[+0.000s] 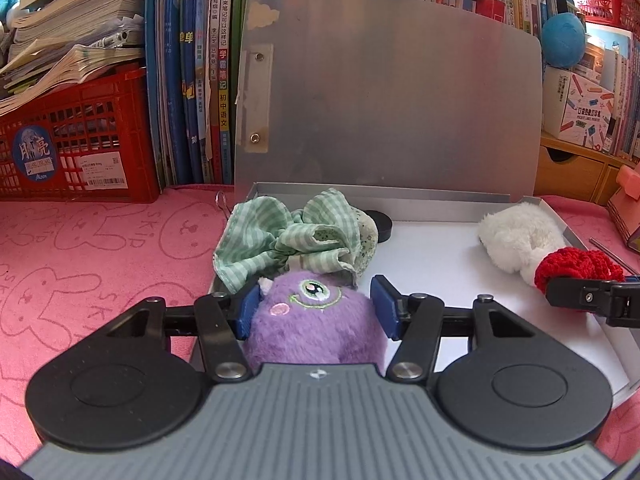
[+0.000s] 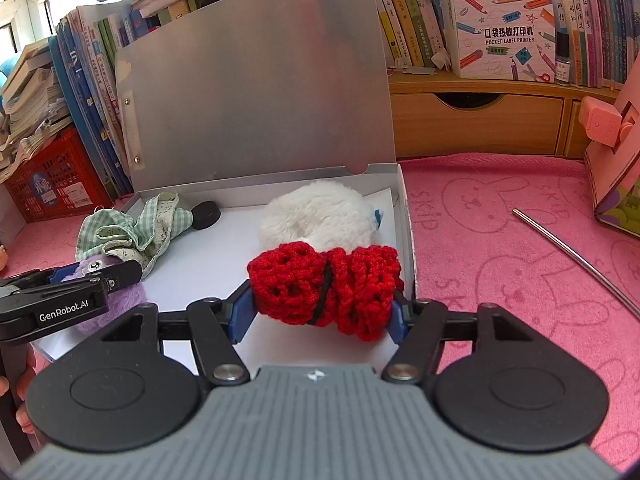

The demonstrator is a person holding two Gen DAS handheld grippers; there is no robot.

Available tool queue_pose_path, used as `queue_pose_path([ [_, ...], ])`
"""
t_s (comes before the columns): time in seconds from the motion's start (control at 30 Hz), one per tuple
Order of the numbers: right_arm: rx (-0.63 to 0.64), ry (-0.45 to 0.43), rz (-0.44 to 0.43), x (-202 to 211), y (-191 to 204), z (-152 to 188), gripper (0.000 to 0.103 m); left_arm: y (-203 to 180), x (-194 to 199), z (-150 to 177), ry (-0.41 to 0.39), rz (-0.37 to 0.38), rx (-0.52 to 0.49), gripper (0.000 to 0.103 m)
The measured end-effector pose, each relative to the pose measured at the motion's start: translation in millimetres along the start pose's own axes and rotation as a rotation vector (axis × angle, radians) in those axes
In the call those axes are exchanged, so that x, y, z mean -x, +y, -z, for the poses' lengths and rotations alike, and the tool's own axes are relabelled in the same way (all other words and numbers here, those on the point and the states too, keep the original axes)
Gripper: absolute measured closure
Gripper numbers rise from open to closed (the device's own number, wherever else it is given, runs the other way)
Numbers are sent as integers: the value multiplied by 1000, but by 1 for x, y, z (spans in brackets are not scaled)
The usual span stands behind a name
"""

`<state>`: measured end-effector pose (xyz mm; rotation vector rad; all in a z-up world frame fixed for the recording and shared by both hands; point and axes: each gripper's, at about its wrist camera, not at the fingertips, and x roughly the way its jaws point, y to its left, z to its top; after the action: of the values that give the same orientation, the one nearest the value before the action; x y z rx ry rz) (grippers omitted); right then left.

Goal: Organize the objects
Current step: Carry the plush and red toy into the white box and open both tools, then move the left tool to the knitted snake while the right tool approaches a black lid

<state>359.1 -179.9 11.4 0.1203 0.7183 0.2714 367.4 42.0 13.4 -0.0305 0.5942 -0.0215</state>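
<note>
A flat grey box [image 1: 436, 196] lies on the table with its lid [image 1: 392, 100] standing open. My left gripper [image 1: 316, 300] is shut on a purple plush toy [image 1: 316, 320], both blue pads pressing its sides above the box's front left. A green checked cloth [image 1: 288, 236] and a black round puck [image 1: 382, 226] lie just behind the toy inside the box. My right gripper [image 2: 322, 308] is shut on the red crocheted part [image 2: 324, 288] of a white plush toy [image 2: 320, 212], whose body rests in the box's right half. The purple plush toy [image 2: 116, 308] and the left gripper's finger [image 2: 72, 292] show at the left of the right wrist view.
A pink towel [image 1: 100, 248] covers the table. A red crate [image 1: 72, 144] with stacked papers and upright books stand behind on the left. At the right are a metal rod [image 2: 576, 256], a pink box [image 2: 616, 168], a wooden drawer unit [image 2: 480, 120] and a label printer carton [image 2: 504, 36].
</note>
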Motion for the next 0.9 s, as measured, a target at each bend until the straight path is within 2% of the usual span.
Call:
queue_pose_path([
  [0.17,0,-3,-10,2,0,5,34,-2,6,2,1,9,-27,37],
  [0.27,-10,-13,-10,6,1,7,26,-4,12,2,-4,13,-39,29],
  [0.57,13,-36,-24,36,5,10,24,-11,49,0,-61,35,-61,17],
  [0.9,80,-95,-55,99,17,28,24,-10,119,11,-89,92,-84,16],
])
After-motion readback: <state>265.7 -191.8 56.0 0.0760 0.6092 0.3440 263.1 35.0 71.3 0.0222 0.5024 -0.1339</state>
